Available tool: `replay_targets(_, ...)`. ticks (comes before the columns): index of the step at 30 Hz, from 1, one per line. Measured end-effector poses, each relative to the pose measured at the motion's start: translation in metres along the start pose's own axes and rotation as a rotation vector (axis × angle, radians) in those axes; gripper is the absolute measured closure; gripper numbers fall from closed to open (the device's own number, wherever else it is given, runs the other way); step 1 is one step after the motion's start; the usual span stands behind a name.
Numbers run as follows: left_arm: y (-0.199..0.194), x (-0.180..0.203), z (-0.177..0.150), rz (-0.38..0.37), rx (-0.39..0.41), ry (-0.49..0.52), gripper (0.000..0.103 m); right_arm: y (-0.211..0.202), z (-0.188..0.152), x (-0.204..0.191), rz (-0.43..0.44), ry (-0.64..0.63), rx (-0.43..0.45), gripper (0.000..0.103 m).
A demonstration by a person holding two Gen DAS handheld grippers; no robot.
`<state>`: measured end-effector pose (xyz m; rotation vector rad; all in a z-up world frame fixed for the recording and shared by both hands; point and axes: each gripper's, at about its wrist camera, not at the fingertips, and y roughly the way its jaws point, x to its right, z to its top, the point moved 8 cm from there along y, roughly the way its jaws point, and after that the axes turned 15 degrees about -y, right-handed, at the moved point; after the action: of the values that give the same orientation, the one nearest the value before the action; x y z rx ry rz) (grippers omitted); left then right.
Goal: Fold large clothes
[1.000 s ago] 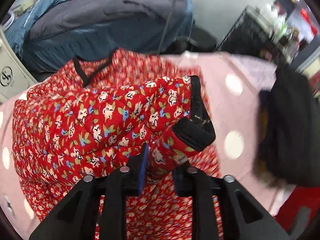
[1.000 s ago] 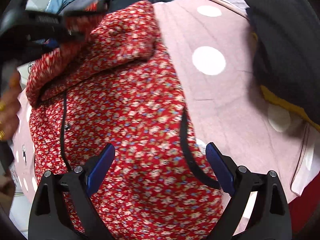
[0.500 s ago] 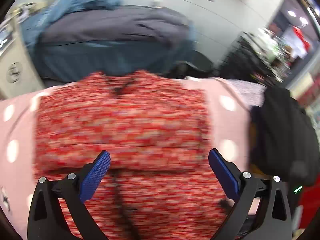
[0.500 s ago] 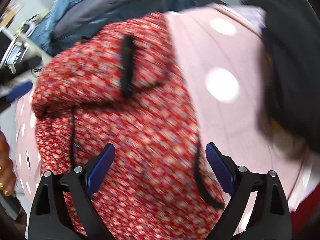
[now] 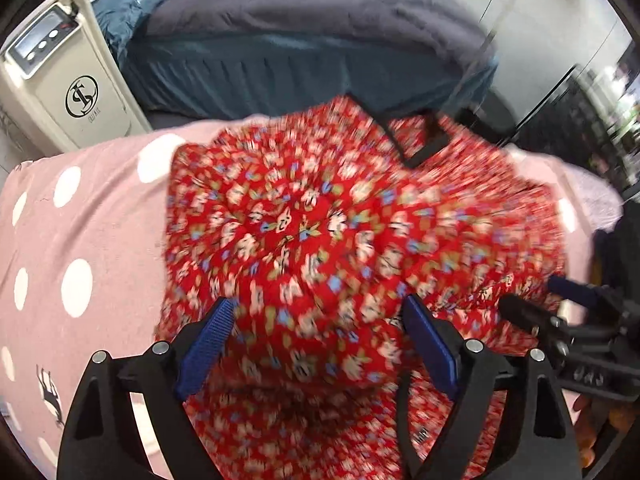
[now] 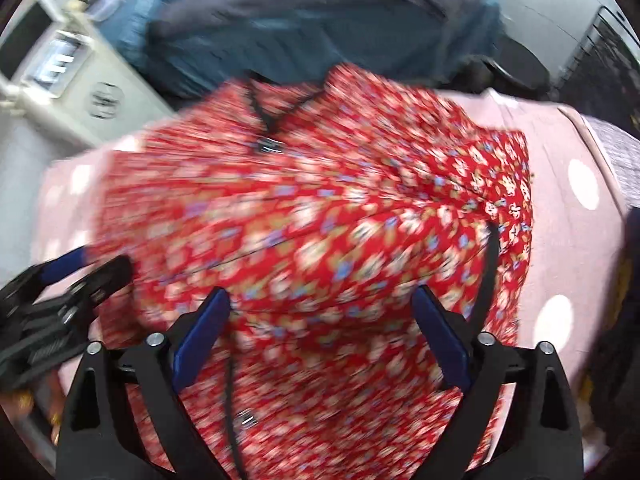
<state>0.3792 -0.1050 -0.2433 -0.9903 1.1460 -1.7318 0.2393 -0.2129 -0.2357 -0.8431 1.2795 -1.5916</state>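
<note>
A red floral garment with black trim point(image 5: 320, 240) lies partly folded on a pink polka-dot surface point(image 5: 80, 240); it also shows in the right wrist view point(image 6: 320, 240). My left gripper point(image 5: 320, 344) is open and empty, low over the garment's near fold. My right gripper point(image 6: 320, 336) is open and empty over the garment's front. Each gripper shows at the edge of the other's view, the right one point(image 5: 560, 312) and the left one point(image 6: 80, 276). Both views are blurred by motion.
A bed with a dark grey cover point(image 5: 300, 20) stands beyond the surface. A white appliance with a panel point(image 5: 60, 80) stands at the left. A black garment pile point(image 6: 628, 280) lies at the right edge.
My left gripper let go of the red sleeve a second ago and opened. Both grippers have since come down closer over the garment's near part. The sleeve now lies folded across the garment.
</note>
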Motion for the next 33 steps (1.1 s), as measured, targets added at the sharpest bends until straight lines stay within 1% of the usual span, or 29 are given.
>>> replay_targets(1,0.013,0.001,0.001,0.018,-0.024,0.005,0.016,0.016,0.001,0.006,-0.009,0.004,-0.05,0.009)
replay_targets(2,0.032,0.001,-0.001,0.048,-0.072,0.015,0.014,0.027,0.001,0.009,-0.011,0.0,-0.075,0.008)
replay_targets(4,0.061,0.001,-0.003,0.095,-0.132,0.038,0.005,0.057,0.003,0.012,-0.012,-0.046,-0.126,0.005)
replay_targets(6,0.071,0.002,0.001,0.097,-0.115,0.04,0.005,0.066,0.011,0.011,-0.043,-0.082,-0.115,0.004)
replay_targets(7,0.073,0.002,0.005,0.092,-0.111,0.028,0.005,0.068,0.014,0.011,-0.055,-0.073,-0.123,0.004)
replay_targets(10,0.082,-0.001,0.012,0.078,-0.137,-0.007,0.004,0.074,0.021,0.011,-0.085,-0.016,-0.163,0.004)
replay_targets(12,0.086,0.001,0.014,0.073,-0.153,-0.001,0.004,0.079,0.025,0.011,-0.096,0.0,-0.179,0.004)
replay_targets(16,0.09,-0.003,0.018,0.059,-0.179,-0.011,0.004,0.083,0.028,0.011,-0.079,0.01,-0.179,0.004)
replay_targets(20,0.09,-0.002,0.02,0.067,-0.159,-0.02,0.004,0.082,0.026,0.014,-0.073,0.008,-0.156,0.004)
replay_targets(22,0.084,0.003,0.016,0.06,-0.139,-0.017,0.004,0.079,0.02,0.023,-0.07,0.006,-0.136,0.004)
replay_targets(24,0.072,0.006,-0.001,0.049,-0.114,-0.006,0.004,0.071,0.013,0.023,-0.064,0.0,-0.097,0.004)
replay_targets(25,0.064,0.005,-0.004,0.046,-0.1,0.001,0.005,0.065,0.01,0.023,-0.058,-0.008,-0.077,0.004)
replay_targets(27,0.04,0.005,-0.013,0.031,-0.058,0.023,0.006,0.048,-0.002,0.017,-0.04,-0.034,-0.04,0.004)
replay_targets(29,0.011,0.003,-0.027,0.005,-0.001,0.046,0.006,0.026,-0.015,0.013,-0.014,-0.06,0.022,0.005)
replay_targets(31,-0.014,-0.006,-0.043,-0.023,0.042,0.053,0.006,-0.001,-0.038,0.008,-0.003,-0.121,0.082,0.005)
replay_targets(33,-0.036,-0.023,-0.071,-0.066,0.043,0.033,0.006,-0.018,-0.067,0.005,0.003,-0.176,0.099,0.005)
